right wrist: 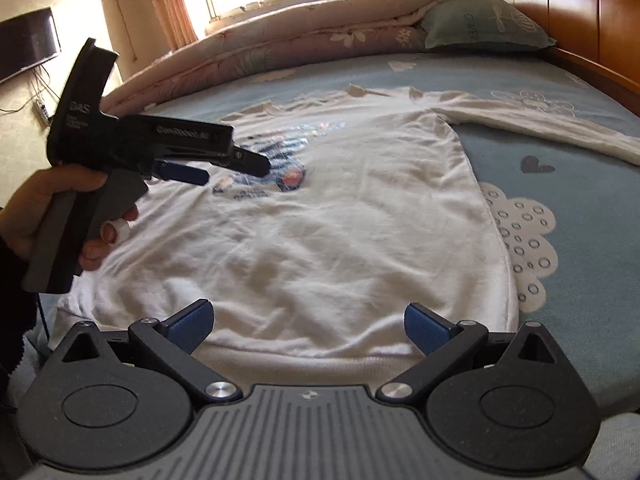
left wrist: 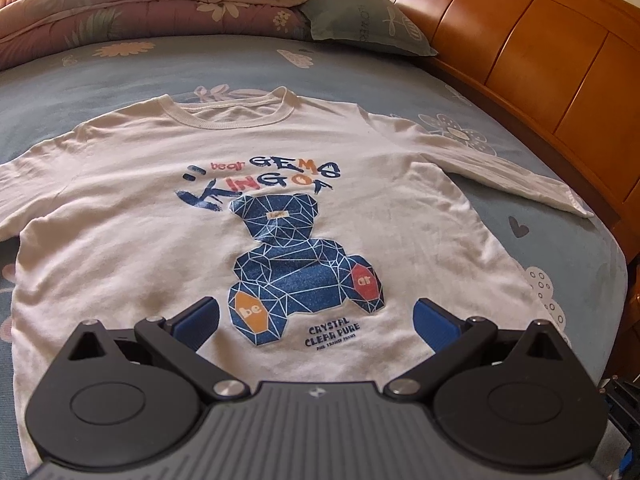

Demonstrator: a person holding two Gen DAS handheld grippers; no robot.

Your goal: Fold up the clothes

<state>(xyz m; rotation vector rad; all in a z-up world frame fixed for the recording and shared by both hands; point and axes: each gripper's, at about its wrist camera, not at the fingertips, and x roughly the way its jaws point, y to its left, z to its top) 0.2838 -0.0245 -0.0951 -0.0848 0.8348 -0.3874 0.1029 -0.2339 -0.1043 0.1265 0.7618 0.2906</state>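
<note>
Both tools released – left tool [left wrist: 316,316], right tool [right wrist: 306,326] – over the flat shirt [left wrist: 160,208]; I'd probably pinch hem corners evenly.

Blue flowered bed [left wrist: 120,64] under flat white shirt [left wrist: 160,208], folded quilt [left wrist: 140,8], green pillow [left wrist: 360,20].

The left gripper [left wrist: 316,316] sits at the 6 o'clock edge of its own wrist view, its two blue-padded fingers [left wrist: 198,322] spread wide apart with nothing between them. The right gripper [right wrist: 308,326] shows the same pose at 6 o'clock in its view, blue pads [right wrist: 428,330] splayed wide and empty. In the right wrist view the left gripper appears again at 9 o'clock, seen side-on and pointing toward 3 o'clock, its pistol-style handle wrapped by the person's left hand [right wrist: 48,204], with a dark sleeve [right wrist: 12,296] below at 8 o'clock.
</note>
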